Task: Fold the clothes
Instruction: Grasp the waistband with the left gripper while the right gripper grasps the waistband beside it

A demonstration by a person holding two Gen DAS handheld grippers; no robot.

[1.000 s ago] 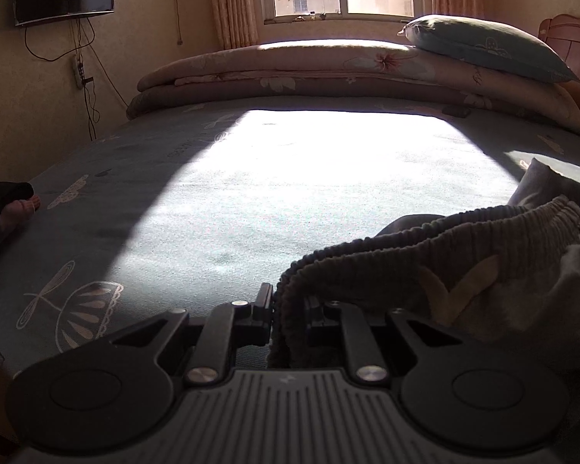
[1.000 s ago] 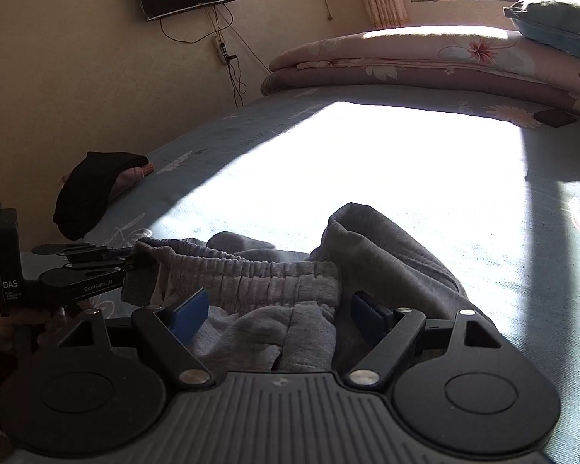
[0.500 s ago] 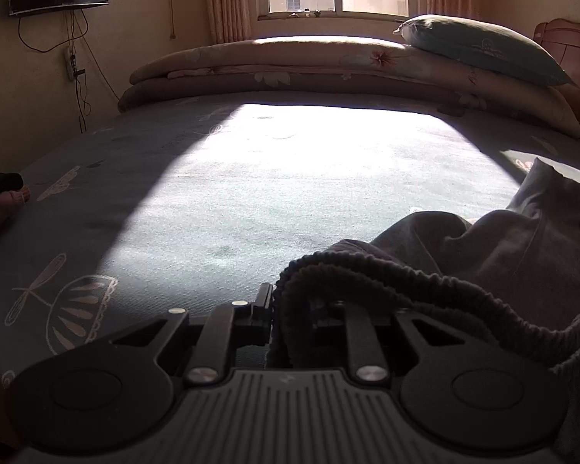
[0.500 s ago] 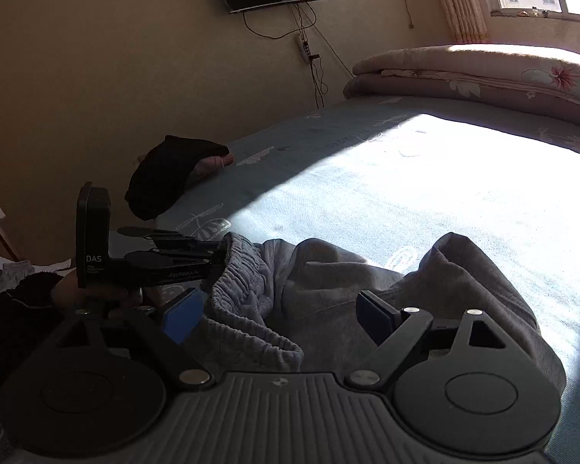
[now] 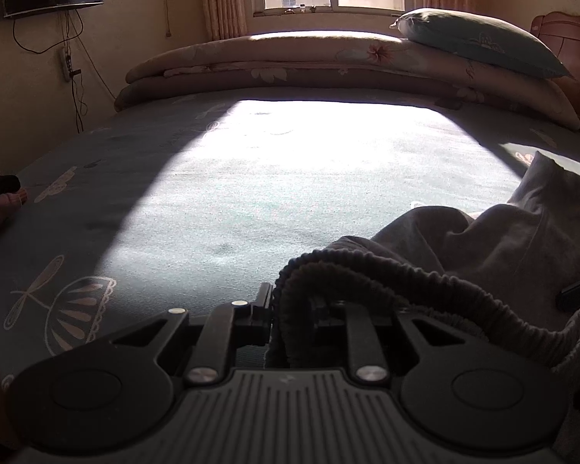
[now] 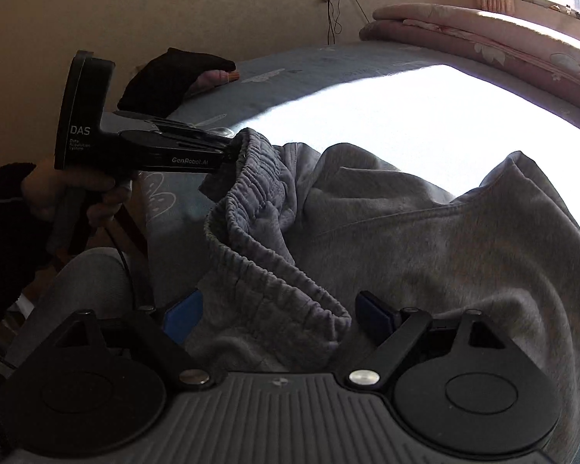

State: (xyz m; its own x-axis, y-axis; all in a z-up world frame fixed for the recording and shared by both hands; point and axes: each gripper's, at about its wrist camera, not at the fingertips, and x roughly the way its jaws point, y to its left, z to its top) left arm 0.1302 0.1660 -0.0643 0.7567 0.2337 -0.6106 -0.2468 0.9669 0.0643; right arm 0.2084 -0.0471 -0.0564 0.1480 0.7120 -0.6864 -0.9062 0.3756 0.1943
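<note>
On blue bed sheet (image 6: 297, 77), near its front edge, lies grey sweatpants (image 6: 425, 239), crumpled, ribbed waistband (image 6: 251, 201) toward left. Black garment (image 6: 166, 77) at far left edge of sheet. Left gripper (image 6: 232, 150), held by person's hand (image 6: 69, 193), clamped on waistband corner, lifting it little above sheet; its jaws just opened slightly, fabric still pinched between. Right gripper (image 6: 274, 315) at near part of waistband, blue pads (image 6: 181, 313) wide apart, waistband fold between them, not squeezed. Folded quilt (image 5: 328, 65) and pillow (image 5: 479, 42) at far end of sheet.
</note>
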